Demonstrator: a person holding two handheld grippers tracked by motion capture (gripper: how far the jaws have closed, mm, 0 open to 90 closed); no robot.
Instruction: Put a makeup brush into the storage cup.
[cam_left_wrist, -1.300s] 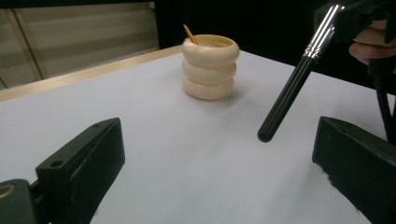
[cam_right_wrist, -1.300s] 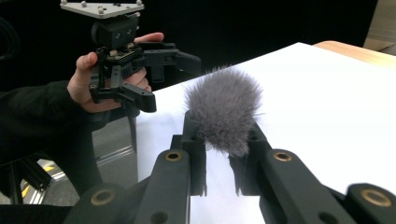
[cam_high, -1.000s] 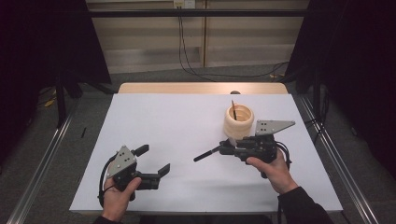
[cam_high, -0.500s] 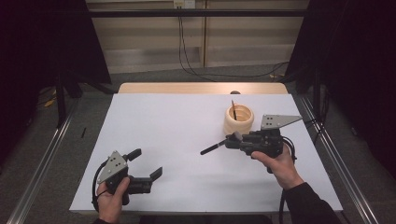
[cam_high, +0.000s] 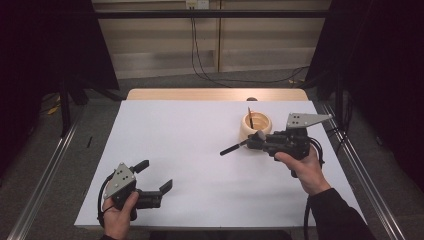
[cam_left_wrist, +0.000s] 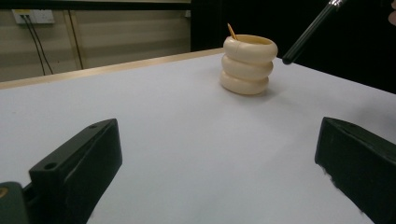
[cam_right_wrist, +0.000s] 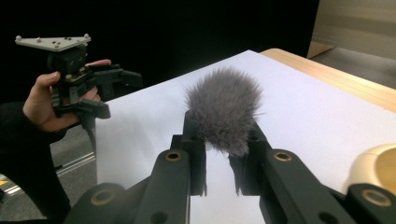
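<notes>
Right hand-held gripper (cam_high: 257, 140) clamps the brush (cam_right_wrist: 224, 112), just beside the holder (cam_high: 256, 126).

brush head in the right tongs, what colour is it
Grey and fluffy: the brush head shows best in the right gripper view.

Right gripper (cam_high: 248, 143): has lifted a little off the white table (cam_high: 190, 150) and drifted toward the far right, now just in front of the cream ribbed holder (cam_high: 256, 125).
Makeup brush (cam_high: 235, 147): carried along in the clamped jaws, its dark handle tip now pointing left from higher up and nearer the holder.
Left gripper (cam_high: 155, 176): has pulled back toward the near-left edge of the table, lower in the high view, jaws spread.
</notes>
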